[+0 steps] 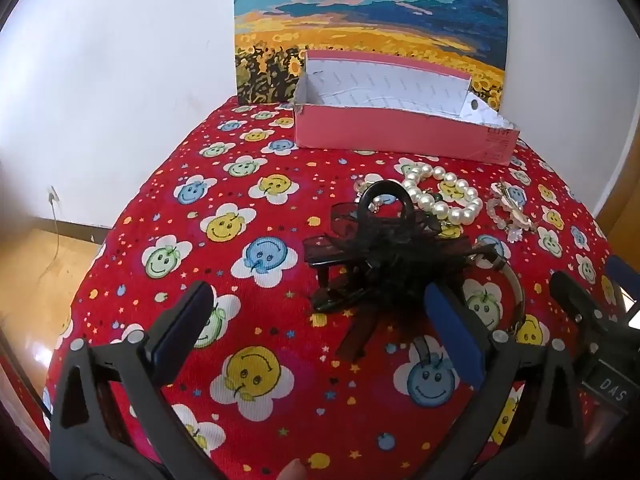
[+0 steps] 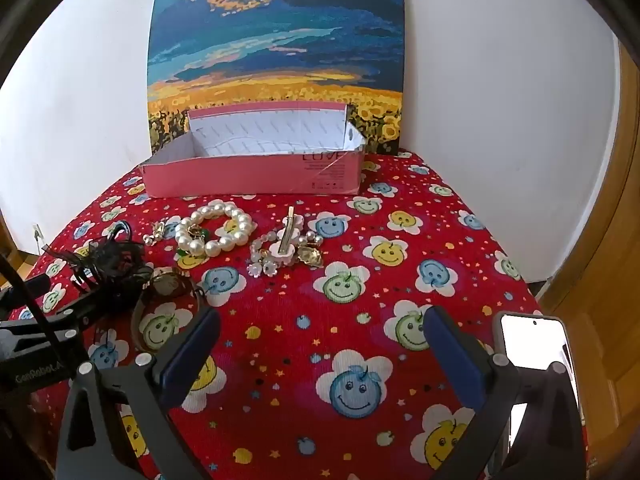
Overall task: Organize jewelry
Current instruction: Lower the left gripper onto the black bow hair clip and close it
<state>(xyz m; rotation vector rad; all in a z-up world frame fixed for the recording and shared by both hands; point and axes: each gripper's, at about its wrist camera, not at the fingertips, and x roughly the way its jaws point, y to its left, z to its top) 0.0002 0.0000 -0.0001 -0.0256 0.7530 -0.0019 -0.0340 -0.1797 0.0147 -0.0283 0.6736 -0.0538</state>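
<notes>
A black hair claw with a dark lace bow (image 1: pixel 376 256) lies on the red smiley cloth just ahead of my open, empty left gripper (image 1: pixel 320 312); it also shows in the right wrist view (image 2: pixel 108 260). Behind it lie a pearl bracelet (image 1: pixel 444 196) (image 2: pixel 216 228), a flower hair clip with beads (image 1: pixel 510 210) (image 2: pixel 286 244) and a brown-strapped watch (image 1: pixel 508 280) (image 2: pixel 168 288). An open pink box (image 1: pixel 400 136) (image 2: pixel 252 174) stands at the back. My right gripper (image 2: pixel 320 344) is open and empty above bare cloth, nearer than the jewelry.
A sunflower-field painting (image 2: pixel 276 52) leans on the white wall behind the box. The cloth-covered table (image 2: pixel 400 280) drops off at left and right. A phone (image 2: pixel 532 340) is mounted on the right gripper. A wooden door (image 2: pixel 616 240) is at right.
</notes>
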